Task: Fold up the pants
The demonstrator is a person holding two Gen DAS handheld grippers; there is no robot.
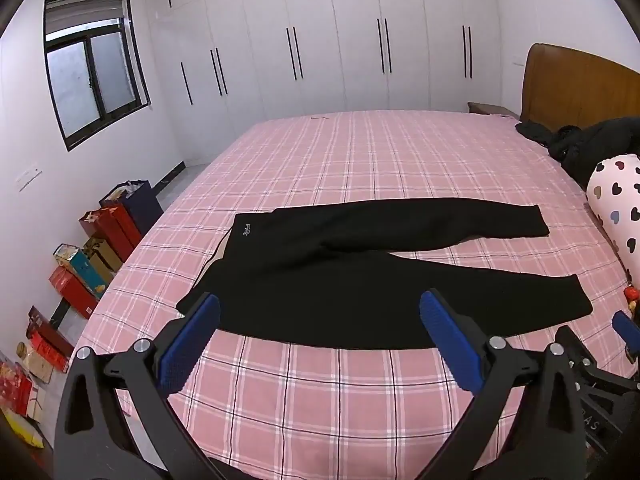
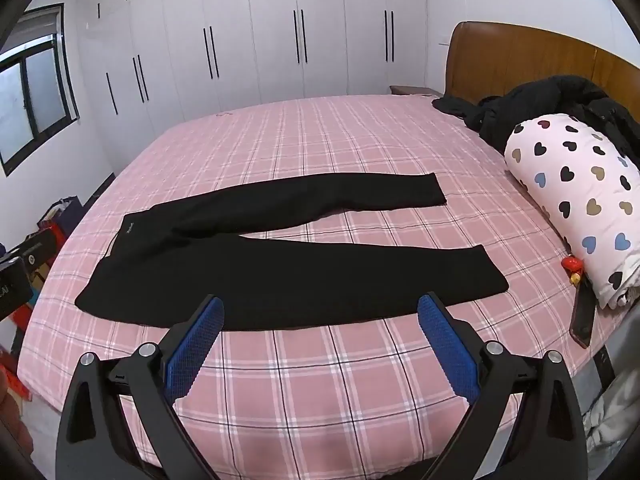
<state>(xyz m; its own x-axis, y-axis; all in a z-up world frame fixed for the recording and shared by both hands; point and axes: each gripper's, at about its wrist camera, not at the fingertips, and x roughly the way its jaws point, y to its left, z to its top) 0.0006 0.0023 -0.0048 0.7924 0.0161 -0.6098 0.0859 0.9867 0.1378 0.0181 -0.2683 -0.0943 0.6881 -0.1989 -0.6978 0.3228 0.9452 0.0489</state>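
1. Left wrist view: the left gripper (image 1: 320,320) hangs above the near edge of the bed (image 1: 360,152) with its blue pads (image 1: 188,344) spread wide apart and nothing between them. The right gripper shows only as a sliver of blue pad and black frame at the far right edge (image 1: 626,330); from here I cannot tell how its jaws stand.

2. Same view: the black pants (image 1: 340,280) lie flat and unfolded on the pink plaid sheet, waistband to the left, both legs running right and splayed in a narrow V. The near leg's hem sits just beyond the tongs; the far leg lies farther off.

3. Right wrist view: the right gripper (image 2: 320,320) also has its pads wide apart and empty, poised just short of the near leg's edge.

4. Same view: the pants (image 2: 280,272) sit mid-bed, well apart from the heart-print roll (image 2: 580,200) and the dark clothing pile (image 2: 540,108) by the headboard on the right.

5. Judged step: the first fold, leg onto leg. It would go best if one tong pinches the waistband's near corner on the left and the other the near hem on the right, each taking both cloth layers.

6. Lift both ends level and carry the near leg over the far one, matching hem to hem, so the crotch seam forms the crease without bunching.
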